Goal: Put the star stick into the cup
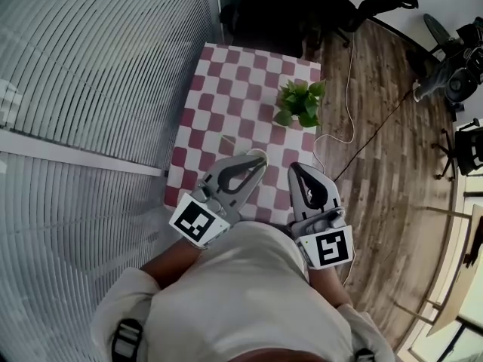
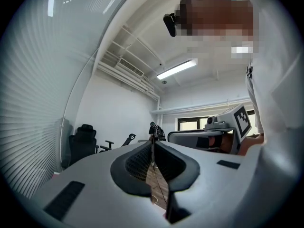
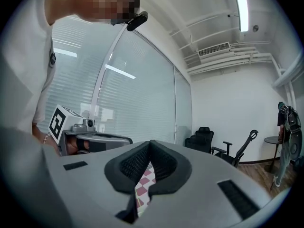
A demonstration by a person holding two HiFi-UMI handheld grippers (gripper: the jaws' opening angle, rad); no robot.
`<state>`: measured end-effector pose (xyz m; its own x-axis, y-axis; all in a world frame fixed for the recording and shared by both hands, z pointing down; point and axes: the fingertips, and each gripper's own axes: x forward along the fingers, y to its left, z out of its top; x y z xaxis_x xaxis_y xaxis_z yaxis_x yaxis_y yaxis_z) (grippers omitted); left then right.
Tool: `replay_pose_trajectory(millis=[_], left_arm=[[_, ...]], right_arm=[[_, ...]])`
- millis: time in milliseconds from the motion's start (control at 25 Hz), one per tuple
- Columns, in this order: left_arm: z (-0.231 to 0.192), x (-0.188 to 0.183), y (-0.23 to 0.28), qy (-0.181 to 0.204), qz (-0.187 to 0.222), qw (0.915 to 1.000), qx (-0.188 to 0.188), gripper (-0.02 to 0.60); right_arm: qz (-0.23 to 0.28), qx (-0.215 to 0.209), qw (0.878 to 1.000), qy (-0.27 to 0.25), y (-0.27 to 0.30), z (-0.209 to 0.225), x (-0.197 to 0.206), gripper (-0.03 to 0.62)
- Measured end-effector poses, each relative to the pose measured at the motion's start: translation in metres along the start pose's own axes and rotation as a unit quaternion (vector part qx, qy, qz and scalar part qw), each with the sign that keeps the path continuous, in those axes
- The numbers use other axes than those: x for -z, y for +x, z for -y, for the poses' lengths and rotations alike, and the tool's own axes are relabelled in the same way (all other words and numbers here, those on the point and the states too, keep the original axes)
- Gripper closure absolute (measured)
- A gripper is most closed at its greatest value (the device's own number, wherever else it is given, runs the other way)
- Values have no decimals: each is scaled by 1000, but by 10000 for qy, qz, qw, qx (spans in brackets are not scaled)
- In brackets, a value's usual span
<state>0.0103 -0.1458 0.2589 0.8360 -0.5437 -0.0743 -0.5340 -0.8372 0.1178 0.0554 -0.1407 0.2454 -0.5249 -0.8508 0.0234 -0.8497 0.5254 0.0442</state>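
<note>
Two closed, empty tongs, left tongs [image 1: 255,158] and right tongs [image 1: 299,170], hover by the body over the checkered worktop [image 1: 226,89], apparently idle: no star stick or cup shows

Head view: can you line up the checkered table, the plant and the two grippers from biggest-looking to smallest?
1. checkered table
2. left gripper and right gripper: about alike, and nearest the camera, which makes them look big
3. plant
</note>
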Motion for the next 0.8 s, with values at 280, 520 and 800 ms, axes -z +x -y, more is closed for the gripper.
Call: replay_pose_trajectory(millis=[280, 520, 800], left_arm=[[2, -5, -2, -25, 77, 10000, 50, 535], [2, -9, -4, -11, 58, 9999, 102, 535], [2, -10, -6, 9, 92, 9999, 69, 535]], right_arm=[[-100, -109, 9997, -169, -3, -3, 5, 563], [-2, 7, 9999, -104, -2, -2, -2, 562], [-30, 38, 9998, -216, -6, 1, -1, 563]])
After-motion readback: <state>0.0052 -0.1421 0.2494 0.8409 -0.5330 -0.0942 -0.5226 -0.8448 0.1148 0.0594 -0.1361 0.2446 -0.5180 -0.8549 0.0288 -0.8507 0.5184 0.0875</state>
